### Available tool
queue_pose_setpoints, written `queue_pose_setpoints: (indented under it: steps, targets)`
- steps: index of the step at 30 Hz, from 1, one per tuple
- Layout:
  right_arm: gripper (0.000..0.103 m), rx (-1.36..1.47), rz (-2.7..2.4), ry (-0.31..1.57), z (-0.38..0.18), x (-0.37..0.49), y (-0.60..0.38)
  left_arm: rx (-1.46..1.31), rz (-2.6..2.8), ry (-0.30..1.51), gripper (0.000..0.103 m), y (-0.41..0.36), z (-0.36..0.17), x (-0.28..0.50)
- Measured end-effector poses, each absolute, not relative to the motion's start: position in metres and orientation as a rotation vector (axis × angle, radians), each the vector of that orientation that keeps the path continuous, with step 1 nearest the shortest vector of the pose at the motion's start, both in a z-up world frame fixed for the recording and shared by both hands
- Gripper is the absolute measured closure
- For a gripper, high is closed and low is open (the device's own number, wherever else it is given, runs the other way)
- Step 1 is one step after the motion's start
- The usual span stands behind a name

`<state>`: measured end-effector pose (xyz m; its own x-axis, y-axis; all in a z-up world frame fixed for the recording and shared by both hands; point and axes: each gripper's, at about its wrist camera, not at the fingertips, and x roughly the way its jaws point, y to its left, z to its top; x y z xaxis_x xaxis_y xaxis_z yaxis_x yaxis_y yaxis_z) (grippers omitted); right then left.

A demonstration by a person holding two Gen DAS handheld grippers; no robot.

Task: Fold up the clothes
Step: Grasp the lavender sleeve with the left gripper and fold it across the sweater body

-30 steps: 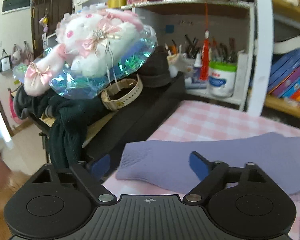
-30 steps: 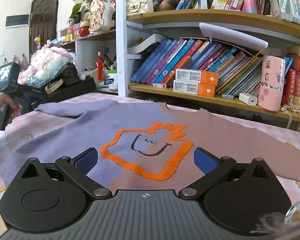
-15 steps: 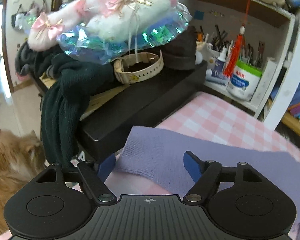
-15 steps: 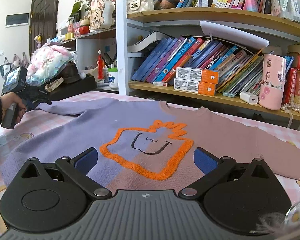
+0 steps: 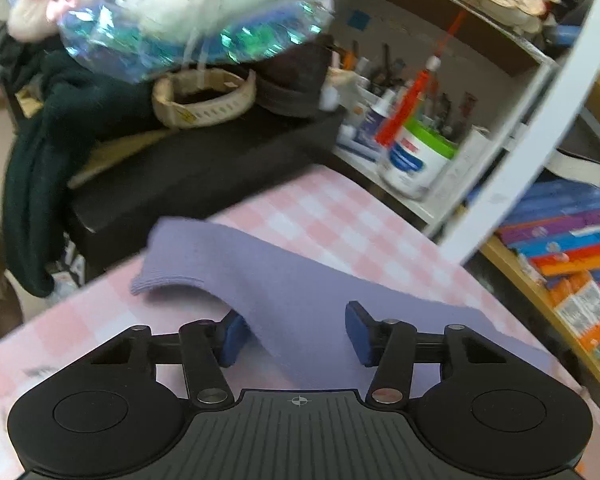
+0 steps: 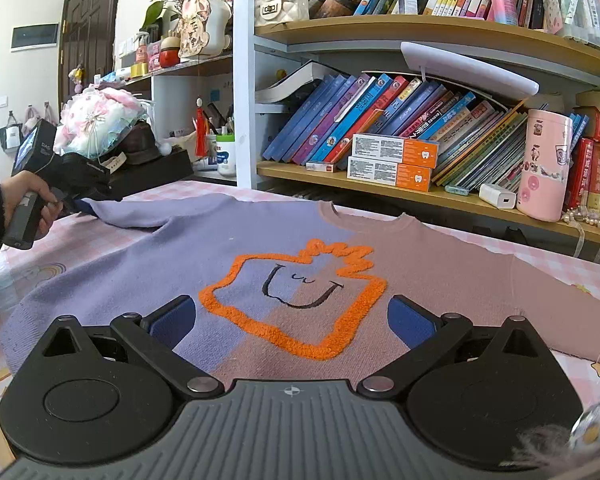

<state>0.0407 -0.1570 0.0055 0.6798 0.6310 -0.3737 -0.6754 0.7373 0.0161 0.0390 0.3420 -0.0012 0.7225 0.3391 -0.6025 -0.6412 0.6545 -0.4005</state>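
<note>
on the pink checked tablecloth (image 5: 340,216) the sweater (image 6: 180,256) lies flat; its sleeve (image 5: 260,280) passes between the left gripper (image 5: 296,332)'s wide fingers, cuff slightly lifted. right gripper (image 6: 292,316) hovers wide apart over the hem.

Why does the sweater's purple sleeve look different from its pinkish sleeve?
The purple sleeve has its cuff end raised off the checked tablecloth, draped between the left gripper's open fingers; the pinkish sleeve lies flat with nothing touching it. The purple one is lilac, the other dusty pink. Both belong to one sweater, spread front-up, and the right gripper hovers open over it.
</note>
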Motion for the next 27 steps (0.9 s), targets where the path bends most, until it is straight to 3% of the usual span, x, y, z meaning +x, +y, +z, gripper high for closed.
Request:
queue_pose_setpoints:
  steps: [1, 5, 9, 12, 19, 27]
  targets:
    - [0.0, -0.127, 0.734, 0.37, 0.006, 0.041, -0.157, -0.65, 0.612, 0.505, 0.06, 0.347, -0.002, 0.038]
    - [0.0, -0.128, 0.729, 0.368, 0.006, 0.041, -0.157, -0.686, 0.659, 0.479, 0.066, 0.364, -0.004, 0.031]
    - [0.0, -0.141, 0.724, 0.381, 0.005, 0.041, -0.155, -0.684, 0.681, 0.493, 0.09, 0.37, -0.006, 0.029]
    - [0.0, -0.144, 0.707, 0.387, 0.004, 0.041, -0.155, -0.662, 0.689, 0.478, 0.098, 0.365, -0.003, 0.026]
    - [0.0, -0.146, 0.659, 0.406, 0.002, 0.044, -0.155, -0.53, 0.537, 0.381, 0.1, 0.309, 0.058, 0.038]
    - [0.0, -0.156, 0.61, 0.417, 0.001, 0.045, -0.155, -0.387, 0.211, 0.302, 0.099, 0.187, 0.135, 0.102]
